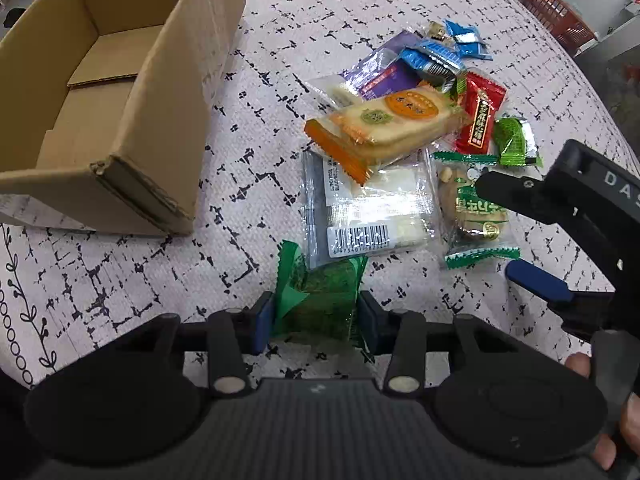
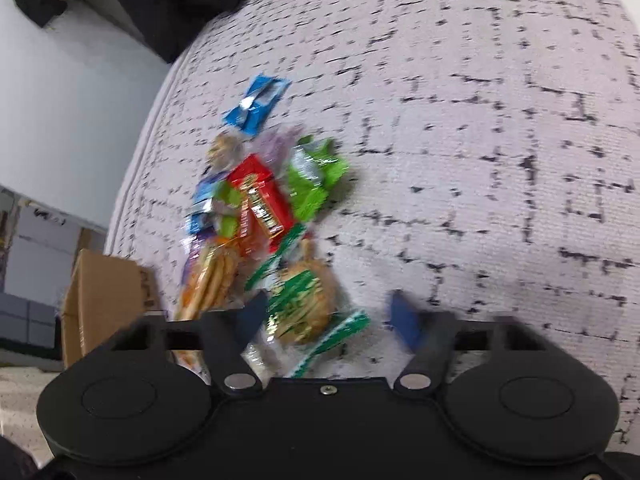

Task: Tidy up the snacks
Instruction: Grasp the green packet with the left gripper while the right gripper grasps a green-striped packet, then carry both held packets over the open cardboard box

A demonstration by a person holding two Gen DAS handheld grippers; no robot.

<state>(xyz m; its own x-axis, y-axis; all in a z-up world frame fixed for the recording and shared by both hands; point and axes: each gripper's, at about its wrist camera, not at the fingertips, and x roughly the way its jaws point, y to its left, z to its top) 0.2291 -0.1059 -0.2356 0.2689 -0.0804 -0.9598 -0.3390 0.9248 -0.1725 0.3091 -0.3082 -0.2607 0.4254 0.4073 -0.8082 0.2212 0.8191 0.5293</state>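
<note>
My left gripper point(image 1: 316, 316) is shut on a dark green snack packet point(image 1: 320, 300), held just above the patterned cloth. A pile of snacks lies ahead: an orange cracker pack point(image 1: 384, 128), a clear barcode pack point(image 1: 368, 208), a red packet point(image 1: 480, 116), blue packets point(image 1: 436, 56) and a green-edged cookie pack point(image 1: 476, 216). My right gripper point(image 2: 328, 316) is open, its fingers on either side of the green-edged cookie pack point(image 2: 304, 304); it also shows in the left wrist view point(image 1: 520, 232). An open cardboard box point(image 1: 100, 92) stands at the left.
The patterned cloth point(image 1: 160, 280) covers the surface, with its edge at the left in the right wrist view point(image 2: 152, 140). An orange-red basket point(image 1: 556, 12) sits at the far right. The box corner shows in the right wrist view point(image 2: 104, 300).
</note>
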